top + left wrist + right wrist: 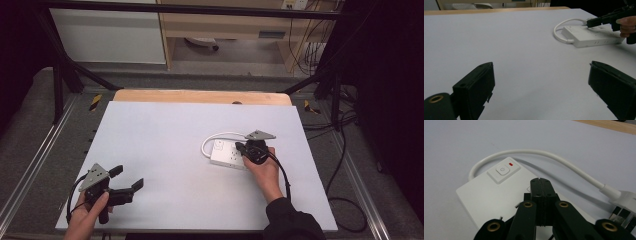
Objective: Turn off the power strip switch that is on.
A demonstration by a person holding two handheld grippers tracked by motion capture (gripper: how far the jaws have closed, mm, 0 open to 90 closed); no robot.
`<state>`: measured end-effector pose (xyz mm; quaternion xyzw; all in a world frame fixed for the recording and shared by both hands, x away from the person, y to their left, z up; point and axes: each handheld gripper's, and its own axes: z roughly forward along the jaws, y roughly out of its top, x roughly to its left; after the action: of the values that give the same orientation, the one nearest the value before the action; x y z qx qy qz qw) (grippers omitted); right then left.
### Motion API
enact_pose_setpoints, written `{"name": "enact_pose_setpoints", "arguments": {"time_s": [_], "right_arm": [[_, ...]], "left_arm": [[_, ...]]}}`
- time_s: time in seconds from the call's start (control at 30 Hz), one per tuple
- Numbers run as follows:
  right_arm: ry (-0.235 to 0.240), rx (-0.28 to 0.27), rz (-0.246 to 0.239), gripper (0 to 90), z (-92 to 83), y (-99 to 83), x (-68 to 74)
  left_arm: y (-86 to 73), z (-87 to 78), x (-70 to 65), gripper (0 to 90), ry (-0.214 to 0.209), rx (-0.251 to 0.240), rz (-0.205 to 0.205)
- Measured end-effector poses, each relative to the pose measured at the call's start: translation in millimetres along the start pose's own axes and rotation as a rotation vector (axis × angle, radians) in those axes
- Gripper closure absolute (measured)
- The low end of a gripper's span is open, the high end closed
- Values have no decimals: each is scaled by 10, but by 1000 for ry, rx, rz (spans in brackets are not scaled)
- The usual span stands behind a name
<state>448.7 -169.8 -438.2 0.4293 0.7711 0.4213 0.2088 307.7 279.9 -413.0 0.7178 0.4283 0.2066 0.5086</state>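
A white power strip [223, 154] lies right of the middle of the white table top [165, 150], with its white cable [212, 138] looped at its far left end. In the right gripper view the strip [484, 195] shows a square power button [503, 170] with a small red mark [511, 164] beside it. Its cable [544, 153] runs to a plug [624, 200] at the right. My right gripper [239, 147] is shut with nothing between its jaws, and its tips [540, 181] hover over the strip's top, short of the button. My left gripper [127, 177] stands open near the front left, empty [541, 82].
A wooden strip [200, 96] borders the table's far edge. Black frame posts [59, 80] stand at the back corners, and cables [345, 200] trail on the floor at the right. The left gripper view shows the strip [591, 37] and the right gripper [596, 21] farther off.
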Motion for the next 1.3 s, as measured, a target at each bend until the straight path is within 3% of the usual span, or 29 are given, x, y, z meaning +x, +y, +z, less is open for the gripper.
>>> {"name": "enact_pose_setpoints", "arguments": {"time_s": [0.3,0.6,1.3], "right_arm": [[-3,24,15,900,16,-13,-15],[-14,-3,33,900,3,28,-57],[-21,14,17,900,59,15,-65]], "left_arm": [[-1,1,-1,67,-1,1,0],[-2,3,0,67,0,1,-1],[-2,0,5,67,0,-1,-2]]}}
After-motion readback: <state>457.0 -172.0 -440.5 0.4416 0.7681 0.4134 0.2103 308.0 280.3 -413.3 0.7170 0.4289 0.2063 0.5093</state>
